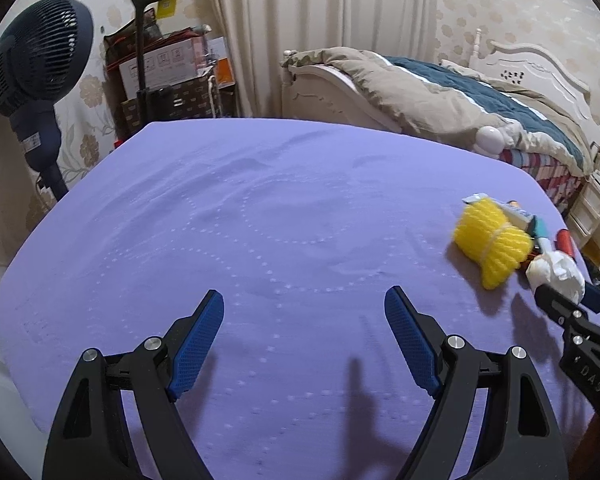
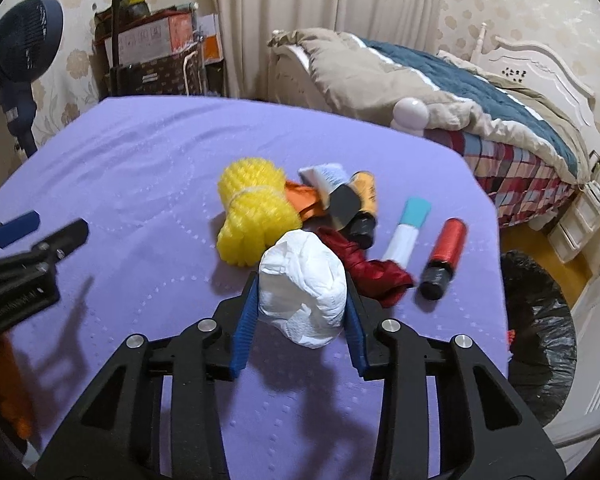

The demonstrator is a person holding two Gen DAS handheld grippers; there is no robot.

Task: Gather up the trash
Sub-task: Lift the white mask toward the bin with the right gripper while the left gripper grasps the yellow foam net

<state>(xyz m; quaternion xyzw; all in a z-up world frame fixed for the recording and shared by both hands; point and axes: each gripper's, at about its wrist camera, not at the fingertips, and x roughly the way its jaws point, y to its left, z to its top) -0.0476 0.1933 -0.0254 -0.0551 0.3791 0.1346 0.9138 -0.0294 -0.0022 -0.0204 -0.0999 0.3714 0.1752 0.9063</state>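
Observation:
A crumpled white paper wad (image 2: 304, 288) lies on the purple tablecloth (image 2: 140, 168), and the blue pads of my right gripper (image 2: 302, 280) press on both its sides. Just beyond it sit a yellow foam net (image 2: 252, 216), a red crumpled wrapper (image 2: 364, 264), a red bottle with a black cap (image 2: 446, 254), a white-and-teal tube (image 2: 408, 228) and an orange bottle (image 2: 364, 204). My left gripper (image 1: 304, 294) hovers open over bare cloth to the left, nothing between its fingers. In the left wrist view the paper wad (image 1: 558, 270) and right gripper (image 1: 566, 296) show at far right.
A bin lined with a black bag (image 2: 536, 336) stands below the table's right edge. Behind the table are a dark standing fan (image 1: 36, 64), a trolley with cardboard boxes (image 1: 160, 72), curtains and a bed (image 1: 460, 96) with rumpled covers.

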